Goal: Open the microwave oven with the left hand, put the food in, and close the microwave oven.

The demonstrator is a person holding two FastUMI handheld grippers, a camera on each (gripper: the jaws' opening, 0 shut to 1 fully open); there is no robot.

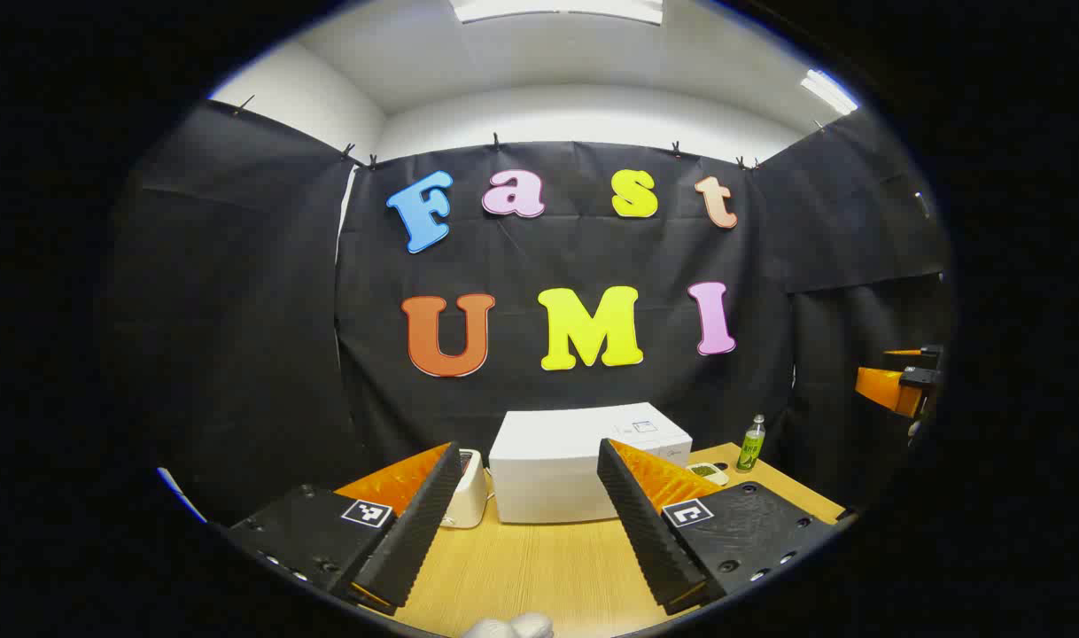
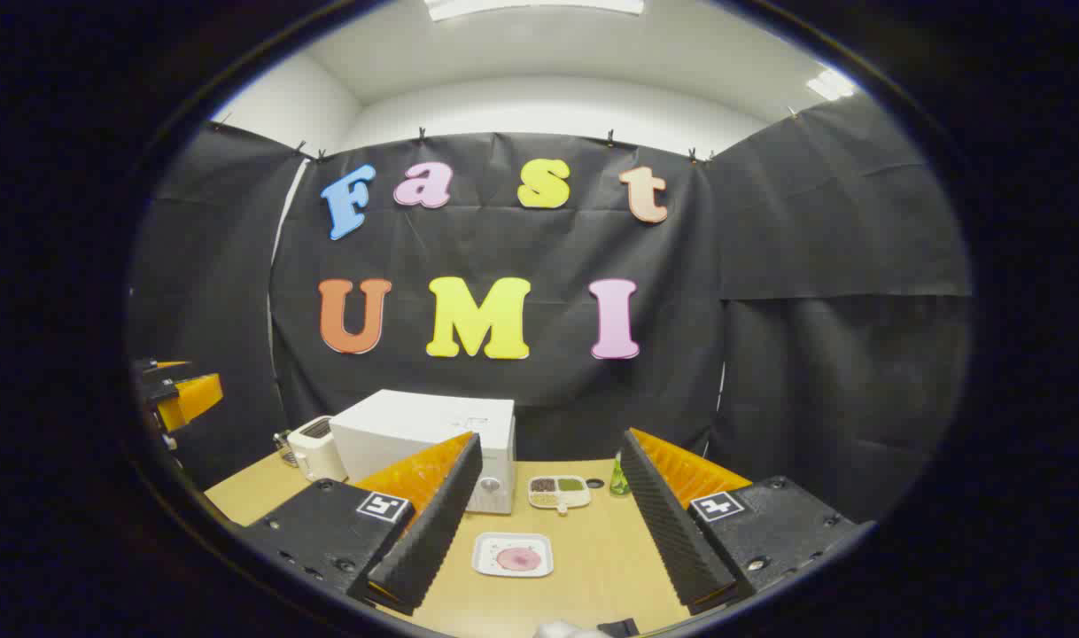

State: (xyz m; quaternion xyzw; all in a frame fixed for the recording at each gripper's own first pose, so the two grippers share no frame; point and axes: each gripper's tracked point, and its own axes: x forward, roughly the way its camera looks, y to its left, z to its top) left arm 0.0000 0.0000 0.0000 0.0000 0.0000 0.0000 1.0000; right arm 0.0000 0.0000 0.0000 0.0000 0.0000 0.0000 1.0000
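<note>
Hand-held gripper, left: released, well short of microwave oven standing shut on surface. Right: released above food plate. Probably stiff door; plate light, slippery, best gripped at rim.

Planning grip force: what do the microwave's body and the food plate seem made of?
Microwave: probably painted metal or plastic; matte white, flat panels, no glare. Plate: likely ceramic or melamine; white, smooth, thin raised rim. Neither is certain by look alone.

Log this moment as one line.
microwave closed | food plate on table | left gripper open | right gripper open
</note>
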